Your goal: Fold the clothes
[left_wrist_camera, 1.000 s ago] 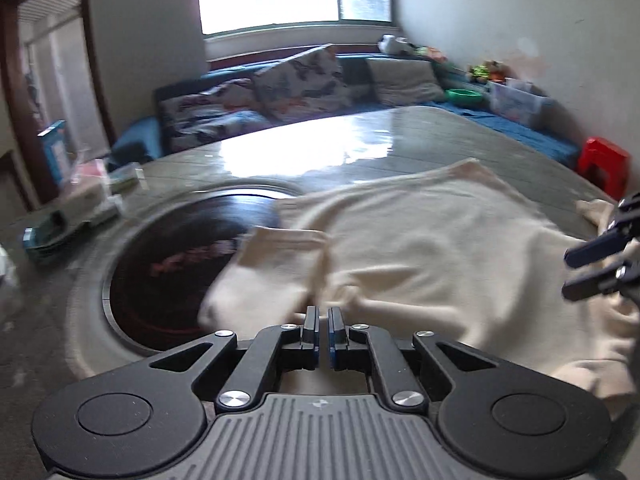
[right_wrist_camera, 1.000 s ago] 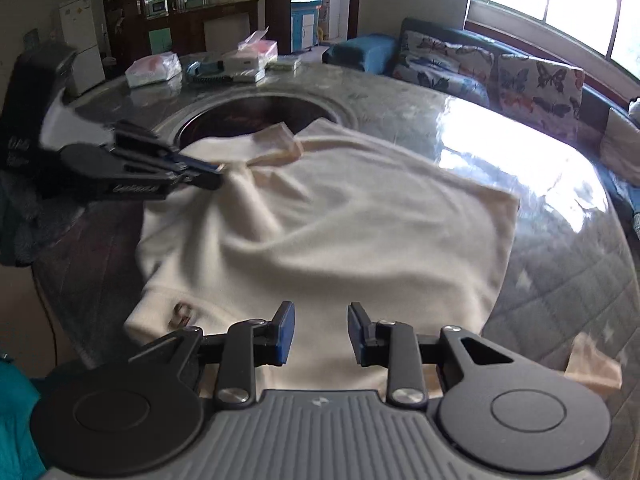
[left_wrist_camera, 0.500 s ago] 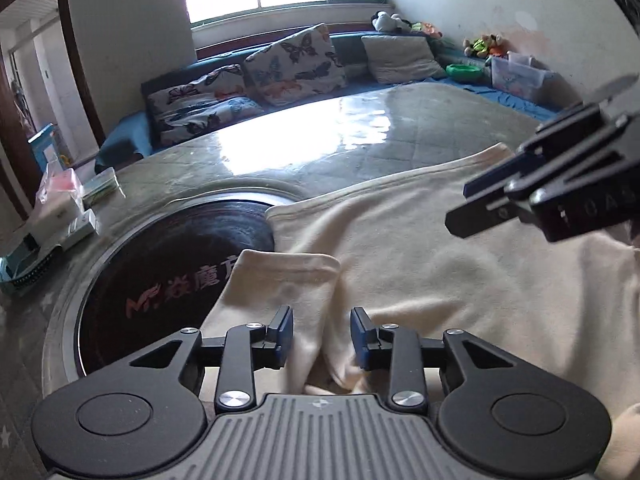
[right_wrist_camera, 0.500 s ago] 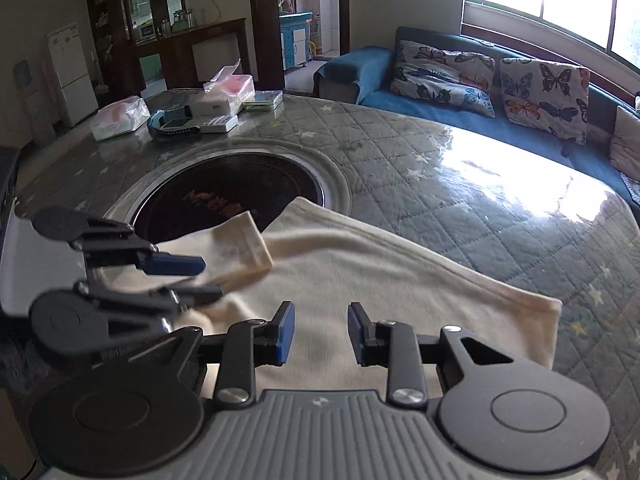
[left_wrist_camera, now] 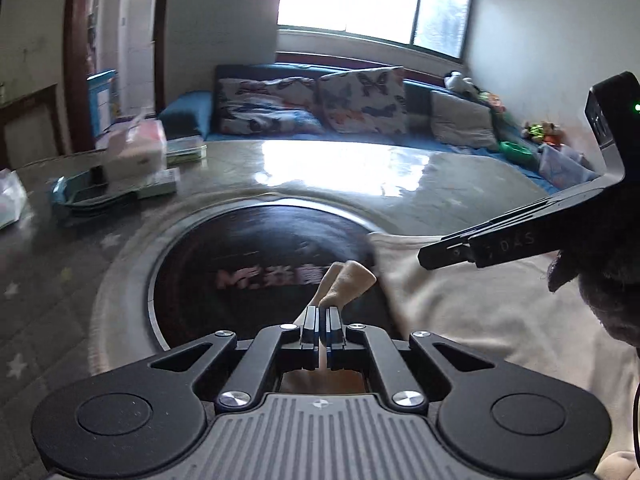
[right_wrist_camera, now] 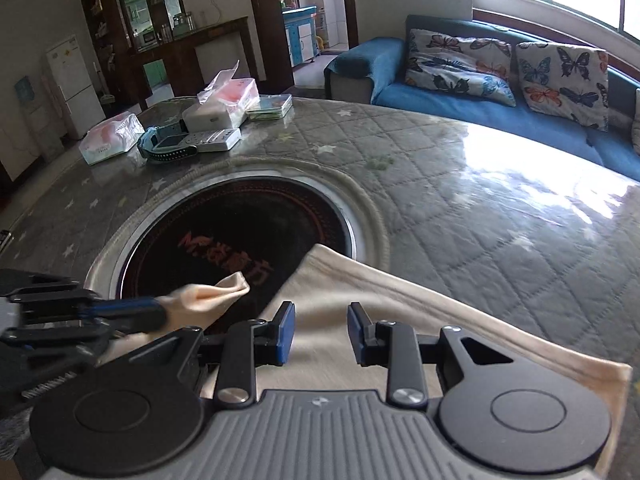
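Left gripper [left_wrist_camera: 323, 322] pinches a sleeve [left_wrist_camera: 347, 282]; right gripper [right_wrist_camera: 321, 332] hangs open over the shirt [right_wrist_camera: 420, 328].

The left jaws are pressed together on the cream sleeve, whose cuff sticks out ahead of them over the dark round inset [right_wrist_camera: 240, 224]. The right jaws stand well apart, holding nothing; the shirt lies on the quilted surface [right_wrist_camera: 460, 200] beneath and ahead of them, though motion blur softens its near edge.
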The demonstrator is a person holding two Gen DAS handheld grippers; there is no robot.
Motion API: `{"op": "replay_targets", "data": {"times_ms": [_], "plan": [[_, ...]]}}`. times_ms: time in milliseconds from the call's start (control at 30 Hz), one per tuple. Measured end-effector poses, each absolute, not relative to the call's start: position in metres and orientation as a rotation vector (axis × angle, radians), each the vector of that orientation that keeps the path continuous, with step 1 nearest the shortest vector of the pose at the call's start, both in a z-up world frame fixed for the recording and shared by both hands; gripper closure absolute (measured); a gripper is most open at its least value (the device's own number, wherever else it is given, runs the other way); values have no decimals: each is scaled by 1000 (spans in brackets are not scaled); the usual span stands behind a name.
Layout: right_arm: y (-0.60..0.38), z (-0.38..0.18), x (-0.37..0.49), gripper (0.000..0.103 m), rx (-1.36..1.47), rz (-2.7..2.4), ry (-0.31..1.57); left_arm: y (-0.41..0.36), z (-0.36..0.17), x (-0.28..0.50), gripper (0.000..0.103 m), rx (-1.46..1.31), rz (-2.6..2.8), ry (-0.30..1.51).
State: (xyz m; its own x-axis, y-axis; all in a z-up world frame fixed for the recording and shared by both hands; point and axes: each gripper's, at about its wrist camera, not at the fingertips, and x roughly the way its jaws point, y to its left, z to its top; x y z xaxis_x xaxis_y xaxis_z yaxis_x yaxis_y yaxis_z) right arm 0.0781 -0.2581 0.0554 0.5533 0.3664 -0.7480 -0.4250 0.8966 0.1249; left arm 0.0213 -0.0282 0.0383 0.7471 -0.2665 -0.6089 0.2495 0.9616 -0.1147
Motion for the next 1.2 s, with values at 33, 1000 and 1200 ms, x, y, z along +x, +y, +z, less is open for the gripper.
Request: {"op": "replay_targets", "data": {"times_ms": [33,1000,1200], "plan": [[-251,53,83,74,-75,472,870,-23,40,20,100,-40,-268,667],[-177,37,137,98,-119,436,862,140,39,-59,99,-210,116,655],[-196,59,94,93,-176,515,846,129,47,-54,99,-192,59,644]]}}
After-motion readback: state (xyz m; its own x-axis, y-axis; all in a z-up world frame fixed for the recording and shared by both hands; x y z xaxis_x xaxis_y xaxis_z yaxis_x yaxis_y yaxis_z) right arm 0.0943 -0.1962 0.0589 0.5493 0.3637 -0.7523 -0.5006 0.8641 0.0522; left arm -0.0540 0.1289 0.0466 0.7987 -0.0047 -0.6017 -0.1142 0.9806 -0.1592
